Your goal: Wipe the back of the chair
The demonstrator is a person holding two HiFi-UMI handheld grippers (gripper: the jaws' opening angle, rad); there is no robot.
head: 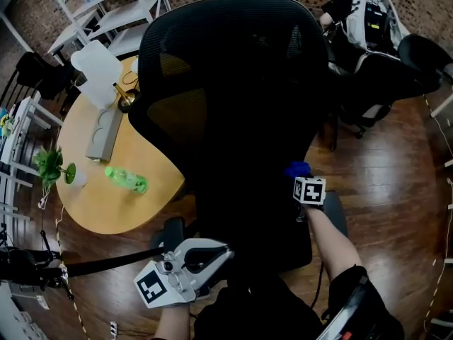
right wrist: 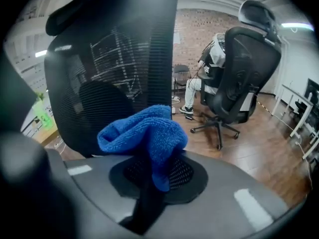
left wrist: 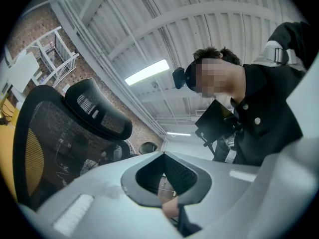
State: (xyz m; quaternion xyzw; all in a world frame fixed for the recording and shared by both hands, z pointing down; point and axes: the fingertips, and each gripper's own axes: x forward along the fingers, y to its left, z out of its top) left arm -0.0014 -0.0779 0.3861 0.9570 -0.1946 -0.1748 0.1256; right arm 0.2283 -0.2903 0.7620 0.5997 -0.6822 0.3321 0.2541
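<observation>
The black mesh chair back point(head: 233, 83) fills the middle of the head view and rises just ahead of both grippers. My right gripper point(head: 300, 178) is shut on a bunched blue cloth point(head: 298, 168) beside the lower right edge of the back. In the right gripper view the blue cloth point(right wrist: 144, 133) bulges out of the right gripper point(right wrist: 149, 169), close to the mesh chair back point(right wrist: 109, 68); contact cannot be told. My left gripper point(head: 221, 253) is low beneath the seat area, shut and empty. The left gripper point(left wrist: 163, 156) points upward, past the chair point(left wrist: 55, 133).
A round wooden table point(head: 92, 204) stands left of the chair with a green bottle point(head: 127, 179), a small plant point(head: 51, 165) and a grey box point(head: 105, 133). White shelving point(head: 106, 6) stands behind it. Another black office chair point(right wrist: 244, 68) stands on the wooden floor at right.
</observation>
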